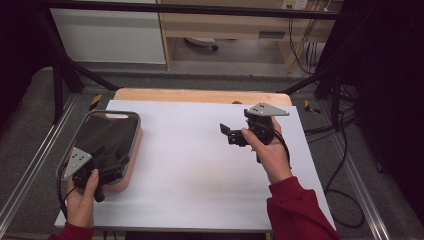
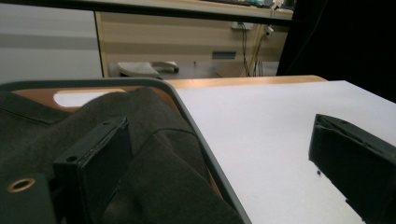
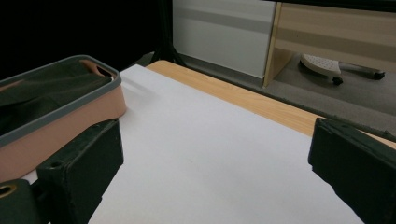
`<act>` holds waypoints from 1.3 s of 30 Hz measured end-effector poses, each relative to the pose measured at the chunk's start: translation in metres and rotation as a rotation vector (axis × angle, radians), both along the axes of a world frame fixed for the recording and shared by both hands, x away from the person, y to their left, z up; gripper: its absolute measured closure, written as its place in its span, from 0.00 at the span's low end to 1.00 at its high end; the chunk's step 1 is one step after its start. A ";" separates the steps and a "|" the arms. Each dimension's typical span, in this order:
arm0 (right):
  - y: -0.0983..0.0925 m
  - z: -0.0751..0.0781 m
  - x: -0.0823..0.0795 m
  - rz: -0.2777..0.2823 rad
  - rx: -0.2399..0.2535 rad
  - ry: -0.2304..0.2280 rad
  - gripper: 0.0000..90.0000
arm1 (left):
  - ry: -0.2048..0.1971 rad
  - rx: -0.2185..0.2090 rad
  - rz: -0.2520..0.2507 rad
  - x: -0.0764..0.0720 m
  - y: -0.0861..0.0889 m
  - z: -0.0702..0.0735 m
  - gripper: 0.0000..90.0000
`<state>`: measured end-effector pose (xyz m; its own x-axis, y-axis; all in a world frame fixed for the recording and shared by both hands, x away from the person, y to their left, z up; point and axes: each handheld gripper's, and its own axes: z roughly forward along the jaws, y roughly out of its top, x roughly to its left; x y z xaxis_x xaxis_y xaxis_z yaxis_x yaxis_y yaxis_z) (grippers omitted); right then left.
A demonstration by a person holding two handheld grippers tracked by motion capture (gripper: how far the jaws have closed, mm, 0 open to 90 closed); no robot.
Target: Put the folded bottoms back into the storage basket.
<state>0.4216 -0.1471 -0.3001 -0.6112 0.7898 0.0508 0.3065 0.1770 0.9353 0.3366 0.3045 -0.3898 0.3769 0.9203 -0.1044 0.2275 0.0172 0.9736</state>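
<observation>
Under the left gripper (image 1: 102,160) — dark cloth (image 1: 107,137), jaws apart, inside basin (image 1: 134,142).

White sheet (image 1: 200,170) covers table under and between left gripper (image 1: 110,161) and right gripper (image 1: 227,134). Wooden edge strip (image 1: 200,95) just beyond right gripper. Farther ahead of both: wooden shelf unit (image 1: 225,25), white panel (image 1: 107,35) to its left, black bar (image 1: 200,8) across top. Under shelf, white wheeled foot (image 3: 322,65), possibly chair base. Cables (image 1: 300,50) hang behind right gripper. Metal rail (image 1: 30,165) outside left gripper. Striped tape (image 1: 95,101) near table's far left corner.
</observation>
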 end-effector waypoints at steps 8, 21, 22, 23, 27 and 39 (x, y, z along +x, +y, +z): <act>-0.019 0.006 0.000 -0.039 0.014 -0.001 0.04 | 0.018 -0.004 -0.008 0.001 -0.001 -0.002 0.07; -0.047 0.010 -0.014 -0.058 0.027 0.005 0.02 | 0.032 0.009 -0.027 0.001 -0.002 -0.003 0.06; -0.049 0.010 -0.015 -0.058 0.031 0.005 0.02 | 0.033 0.009 -0.030 0.001 -0.003 -0.003 0.06; -0.051 0.010 -0.016 -0.057 0.028 0.001 0.02 | 0.032 0.009 -0.030 0.001 -0.003 -0.002 0.06; -0.057 0.009 -0.019 -0.064 0.020 0.003 0.02 | 0.032 0.010 -0.038 0.001 -0.004 -0.002 0.06; -0.081 0.006 -0.032 -0.086 0.033 -0.015 0.02 | 0.043 0.001 -0.028 0.000 -0.001 -0.002 0.06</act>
